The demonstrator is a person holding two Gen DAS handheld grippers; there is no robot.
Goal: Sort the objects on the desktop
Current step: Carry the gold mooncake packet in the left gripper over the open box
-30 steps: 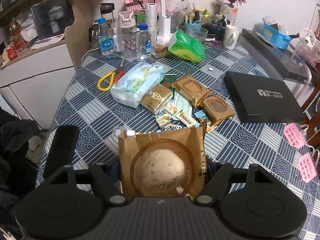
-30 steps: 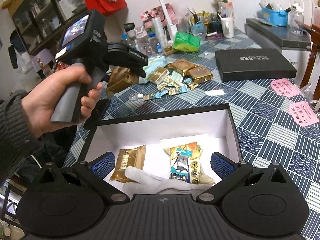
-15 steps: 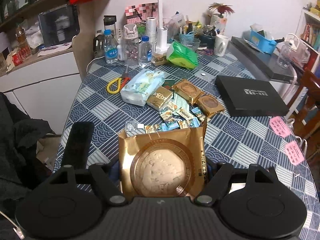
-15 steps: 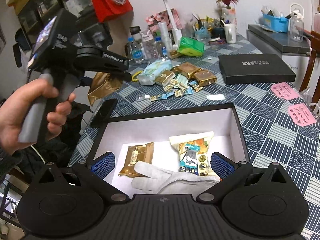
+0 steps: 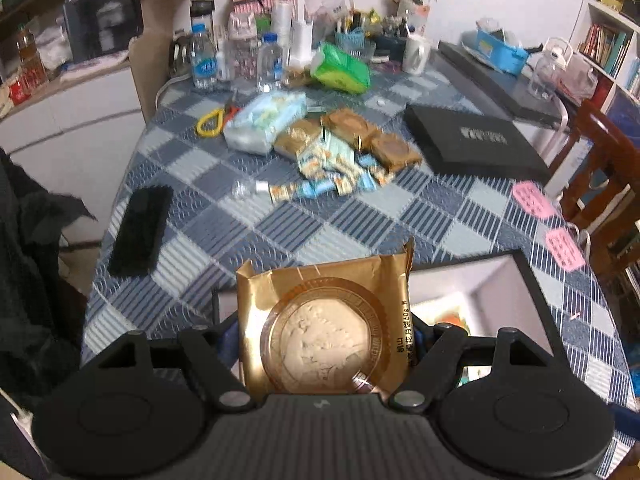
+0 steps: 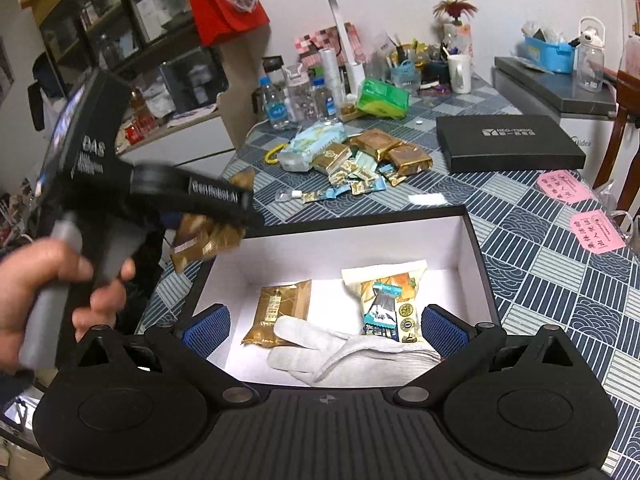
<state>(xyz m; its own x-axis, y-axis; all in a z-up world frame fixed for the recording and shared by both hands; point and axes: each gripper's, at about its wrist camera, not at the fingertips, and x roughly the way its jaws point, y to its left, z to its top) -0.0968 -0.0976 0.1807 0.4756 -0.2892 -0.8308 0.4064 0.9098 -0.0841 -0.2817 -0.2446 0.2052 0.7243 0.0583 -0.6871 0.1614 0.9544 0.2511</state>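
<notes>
My left gripper [image 5: 324,338] is shut on a gold mooncake packet [image 5: 324,312], held upright over the near left corner of the open black box [image 5: 524,276]. From the right wrist view, a hand carries the left gripper [image 6: 224,216] with the packet [image 6: 204,240] hanging at the box's left rim [image 6: 476,248]. My right gripper [image 6: 324,330] stands open above the box's near side, nothing between its blue pads [image 6: 206,330]. Inside the box lie a gold packet [image 6: 280,312], a white glove [image 6: 332,352] and a snack bag [image 6: 384,292].
Small candy wrappers [image 5: 336,172], two more mooncake packets [image 5: 394,152] and a tissue pack [image 5: 264,120] lie mid-table. The black box lid [image 5: 476,144] sits at the right, a phone [image 5: 140,228] at the left edge, pink notes [image 6: 596,232] near the right edge. Bottles and cups crowd the back.
My left gripper has drawn back from the pile and swung right with the mooncake packet, arriving over the box's left corner. The right gripper has stayed over the box, still open.
</notes>
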